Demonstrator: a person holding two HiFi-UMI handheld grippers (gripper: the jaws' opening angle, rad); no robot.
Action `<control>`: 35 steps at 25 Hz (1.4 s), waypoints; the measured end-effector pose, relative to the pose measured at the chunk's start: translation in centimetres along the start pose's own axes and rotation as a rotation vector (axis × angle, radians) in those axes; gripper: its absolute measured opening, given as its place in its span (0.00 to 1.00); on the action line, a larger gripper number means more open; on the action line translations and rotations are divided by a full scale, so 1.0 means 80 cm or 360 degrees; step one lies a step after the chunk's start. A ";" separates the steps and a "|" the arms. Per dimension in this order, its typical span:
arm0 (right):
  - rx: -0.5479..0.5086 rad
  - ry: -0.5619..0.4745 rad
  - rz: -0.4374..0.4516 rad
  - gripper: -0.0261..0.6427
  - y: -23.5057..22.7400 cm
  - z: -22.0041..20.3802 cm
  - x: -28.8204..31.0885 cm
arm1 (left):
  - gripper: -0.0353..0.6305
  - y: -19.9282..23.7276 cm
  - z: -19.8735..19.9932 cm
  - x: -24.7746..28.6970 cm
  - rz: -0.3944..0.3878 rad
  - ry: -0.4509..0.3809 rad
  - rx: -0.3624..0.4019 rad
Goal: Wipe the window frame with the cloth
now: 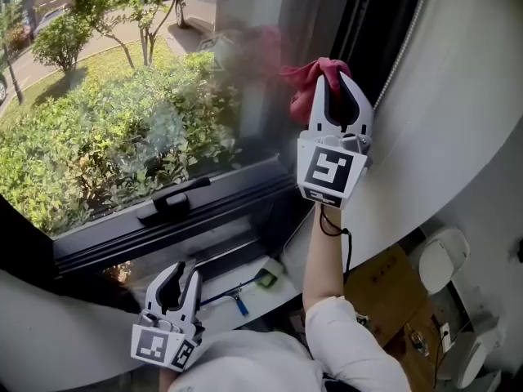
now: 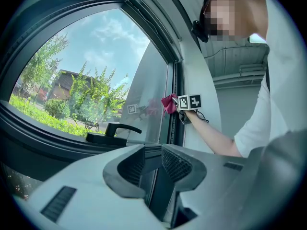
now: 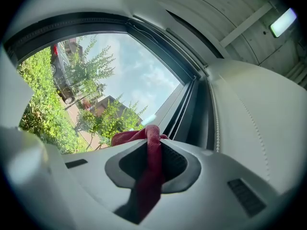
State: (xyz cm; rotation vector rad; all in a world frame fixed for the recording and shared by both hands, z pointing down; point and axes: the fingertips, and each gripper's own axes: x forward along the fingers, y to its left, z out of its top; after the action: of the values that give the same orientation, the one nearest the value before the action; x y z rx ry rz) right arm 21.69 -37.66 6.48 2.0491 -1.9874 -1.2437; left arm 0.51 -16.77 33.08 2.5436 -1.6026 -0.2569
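At upper centre, the right gripper, clamped on the cloth, should press it flat along the window frame; the left gripper hangs empty, jaws apart.

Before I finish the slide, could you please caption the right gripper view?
Right claw shut on a red cloth, held up beside the dark window frame.

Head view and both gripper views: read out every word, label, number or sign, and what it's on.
No text is readable in any view.
Right gripper, cube: black-and-white square marker, no letters.
Left gripper, cube: same kind of markers, no letters.
Cloth: no label showing.
Small items, lower right of head view: too small to read.
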 end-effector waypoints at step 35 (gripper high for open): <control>0.0046 0.0099 0.0098 0.15 0.031 -0.048 -0.033 | 0.23 0.002 -0.001 -0.010 0.0092 0.0009 0.0055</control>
State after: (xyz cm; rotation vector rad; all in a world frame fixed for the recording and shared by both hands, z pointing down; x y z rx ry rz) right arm 22.08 -37.78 11.78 1.9967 -2.0361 -1.1330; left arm 0.07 -16.12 33.23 2.5158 -1.6902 -0.2179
